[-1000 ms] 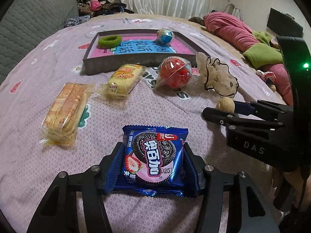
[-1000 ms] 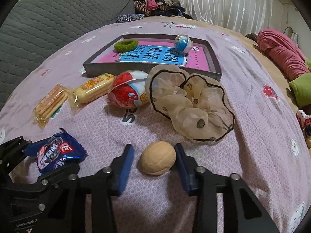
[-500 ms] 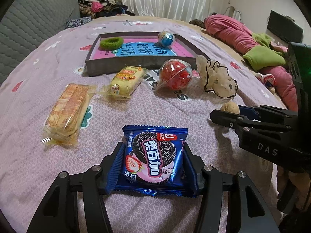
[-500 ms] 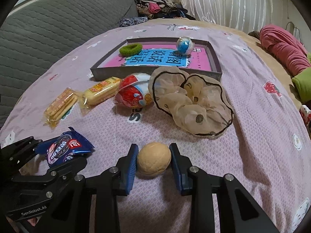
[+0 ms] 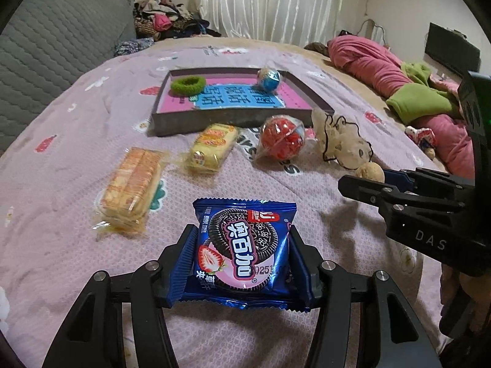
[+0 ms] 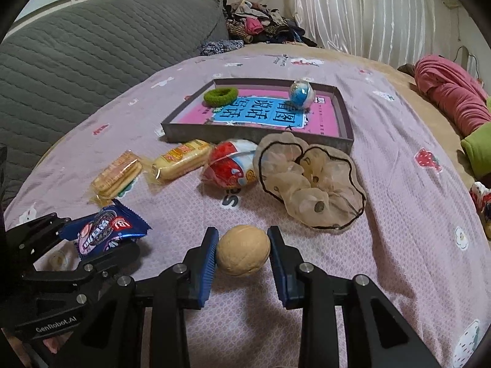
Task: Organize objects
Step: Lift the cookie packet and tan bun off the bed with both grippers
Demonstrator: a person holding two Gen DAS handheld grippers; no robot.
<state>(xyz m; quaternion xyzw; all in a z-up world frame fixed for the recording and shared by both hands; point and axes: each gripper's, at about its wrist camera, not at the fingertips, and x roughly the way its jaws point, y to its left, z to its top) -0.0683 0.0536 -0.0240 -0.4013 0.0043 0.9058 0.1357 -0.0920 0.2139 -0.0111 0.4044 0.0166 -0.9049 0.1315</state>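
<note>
Inside grey tray [image 6: 343, 113], green hair tie [image 6: 221, 95], blue ball [image 6: 301, 94]

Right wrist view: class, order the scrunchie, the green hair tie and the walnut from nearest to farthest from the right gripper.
1. Walnut, between the right gripper fingers.
2. Scrunchie, ahead, slightly right.
3. Green hair tie, far, in the tray's left corner.

The left gripper [image 5: 242, 254] points downward, its pads clamped on both side edges of a blue cookie packet [image 5: 244, 245]. At its three o'clock, the right gripper [image 6: 242, 248] is angled down likewise, its blue pads pinching a walnut [image 6: 243, 250].
</note>
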